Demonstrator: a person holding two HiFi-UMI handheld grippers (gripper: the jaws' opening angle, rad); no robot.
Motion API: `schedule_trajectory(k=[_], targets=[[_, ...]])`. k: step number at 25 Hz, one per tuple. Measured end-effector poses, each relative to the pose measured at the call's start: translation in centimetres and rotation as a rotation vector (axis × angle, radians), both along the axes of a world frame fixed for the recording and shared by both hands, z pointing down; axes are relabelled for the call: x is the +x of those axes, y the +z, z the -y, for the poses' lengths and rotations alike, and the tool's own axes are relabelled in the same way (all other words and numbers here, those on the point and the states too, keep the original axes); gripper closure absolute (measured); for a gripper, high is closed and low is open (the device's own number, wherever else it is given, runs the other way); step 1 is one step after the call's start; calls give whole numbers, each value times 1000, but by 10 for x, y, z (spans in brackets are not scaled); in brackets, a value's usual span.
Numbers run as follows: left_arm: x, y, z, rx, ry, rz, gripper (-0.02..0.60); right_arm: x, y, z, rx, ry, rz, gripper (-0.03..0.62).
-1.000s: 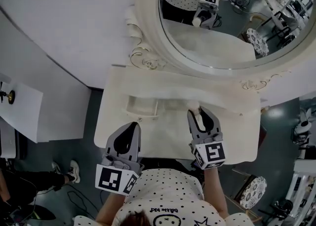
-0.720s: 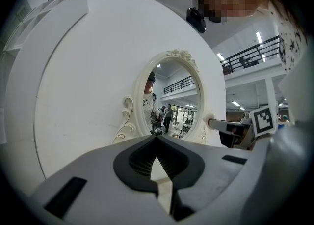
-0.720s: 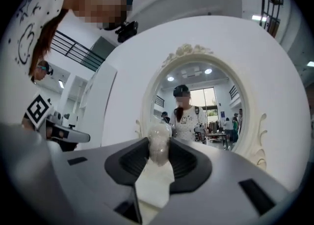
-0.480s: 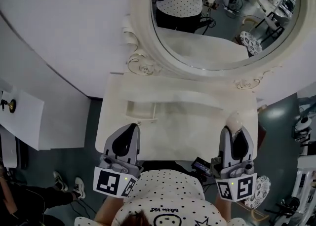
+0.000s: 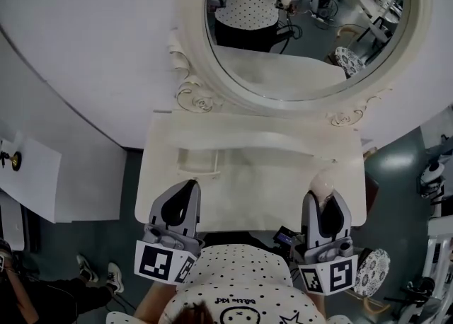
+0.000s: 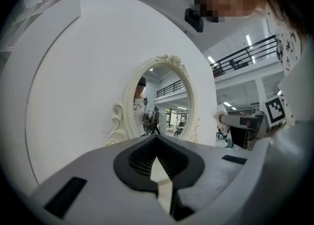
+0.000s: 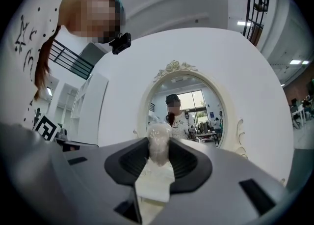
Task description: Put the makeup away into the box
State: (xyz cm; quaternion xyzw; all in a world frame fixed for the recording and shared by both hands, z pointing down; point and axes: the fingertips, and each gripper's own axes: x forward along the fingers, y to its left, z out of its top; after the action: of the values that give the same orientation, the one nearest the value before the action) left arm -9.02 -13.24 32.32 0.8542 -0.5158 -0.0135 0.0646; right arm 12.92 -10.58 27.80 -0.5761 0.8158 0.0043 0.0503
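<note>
While the right gripper (image 5: 325, 194) pinches a small translucent makeup item (image 5: 323, 182) at the tips of its jaws, the left gripper (image 5: 190, 185) has its jaws pressed together with nothing between them. The right gripper view shows the item (image 7: 159, 143) as a rounded, frosted piece standing up between the dark pads, which press on it from both sides (what kind of makeup it is cannot be told). Below that gripper lies the near right part of the cream dressing table (image 5: 248, 192), and the item sits over that part, at the gripper's front end. The box (image 5: 199, 160), a shallow open cream tray on the table, lies ahead of the right gripper and off to its left, well apart from it. From the left gripper the box is straight ahead, a little beyond its closed tips. Farther ahead of both grippers stands the oval mirror (image 5: 297, 25) in its carved pale frame, against a white wall; the left gripper view shows the same mirror (image 6: 164, 103) past its joined jaws. Behind the two grippers, at the near edge of the table, is the person's dotted shirt (image 5: 241, 280). To the right of the right gripper's marker cube, on the floor, is a round patterned stool (image 5: 373, 267).
</note>
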Motion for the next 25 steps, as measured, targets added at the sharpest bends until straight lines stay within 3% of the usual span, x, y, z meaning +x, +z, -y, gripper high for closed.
schedule_trajectory(k=[14, 20, 25], targets=[[-7, 0, -2, -1, -24, -11, 577, -14, 4, 4, -9, -44, -22, 468], [-14, 1, 2, -5, -55, -18, 577, -45, 12, 35, 3, -142, -93, 468], [-25, 8, 3, -35, -95, -24, 577, -99, 37, 70, 13, -273, -221, 468]])
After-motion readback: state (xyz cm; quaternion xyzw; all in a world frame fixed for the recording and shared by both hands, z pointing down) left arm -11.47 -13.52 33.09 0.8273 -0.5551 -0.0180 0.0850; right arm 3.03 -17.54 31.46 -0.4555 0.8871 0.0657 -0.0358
